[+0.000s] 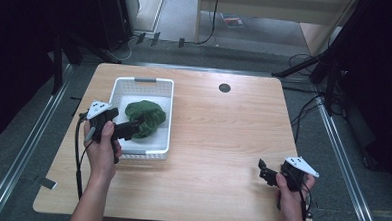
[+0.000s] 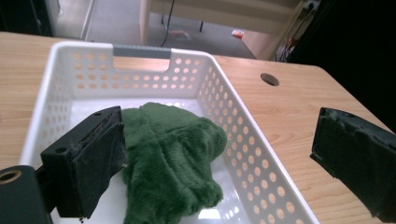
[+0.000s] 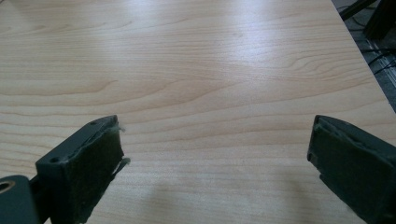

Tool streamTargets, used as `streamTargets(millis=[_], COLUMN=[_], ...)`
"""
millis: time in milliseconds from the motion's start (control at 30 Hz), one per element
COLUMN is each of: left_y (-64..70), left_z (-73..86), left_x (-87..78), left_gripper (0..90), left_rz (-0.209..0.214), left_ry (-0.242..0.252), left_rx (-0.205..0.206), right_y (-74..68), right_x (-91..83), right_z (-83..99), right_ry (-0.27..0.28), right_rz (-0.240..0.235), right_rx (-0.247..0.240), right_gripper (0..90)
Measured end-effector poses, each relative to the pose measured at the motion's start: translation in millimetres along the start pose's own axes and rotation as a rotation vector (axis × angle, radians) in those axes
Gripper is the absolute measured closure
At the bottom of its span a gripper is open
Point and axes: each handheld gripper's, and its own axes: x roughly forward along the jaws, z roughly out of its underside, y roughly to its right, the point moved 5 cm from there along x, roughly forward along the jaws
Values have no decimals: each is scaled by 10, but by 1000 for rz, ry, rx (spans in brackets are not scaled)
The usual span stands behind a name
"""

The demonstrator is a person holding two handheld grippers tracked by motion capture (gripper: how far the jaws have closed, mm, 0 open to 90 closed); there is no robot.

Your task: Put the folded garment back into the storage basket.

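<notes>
The left gripper [image 1: 133, 125] is hovering wide open over the white basket [image 1: 167, 97], 1 jaw touching the green plush cloth [image 1: 145, 117] lying bunched inside it, just ahead of the jaws. The right gripper [image 1: 264, 171] is waiting well apart, jaws spread and holding nothing, over the wooden table [image 1: 223, 121]

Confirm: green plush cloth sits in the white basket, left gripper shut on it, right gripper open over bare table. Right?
Not quite. The left gripper is open, not shut: the left gripper view shows its fingers spread wide beside the green plush cloth in the white basket. The right gripper is open over bare table.
</notes>
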Motion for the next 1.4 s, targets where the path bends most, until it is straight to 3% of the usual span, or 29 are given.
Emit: streamTargets(millis=[233, 633, 933, 1400], left_y=[-129, -419, -756, -1291], left_z=[109, 302, 548, 986], left_x=[-270, -607, -897, -1034], left_gripper=[37, 37, 37, 37], left_rz=[-15, -68, -129, -187], left_ry=[59, 99, 127, 147], left_rx=[1, 3, -2, 2], right_y=[-3, -2, 0, -2], right_x=[-3, -4, -4, -5], right_z=[4, 4, 4, 5], right_ry=[-4, -5, -4, -3], right_rz=[1, 5, 7, 10], right_rx=[0, -2, -4, -8], right_gripper=[34, 34, 34, 33])
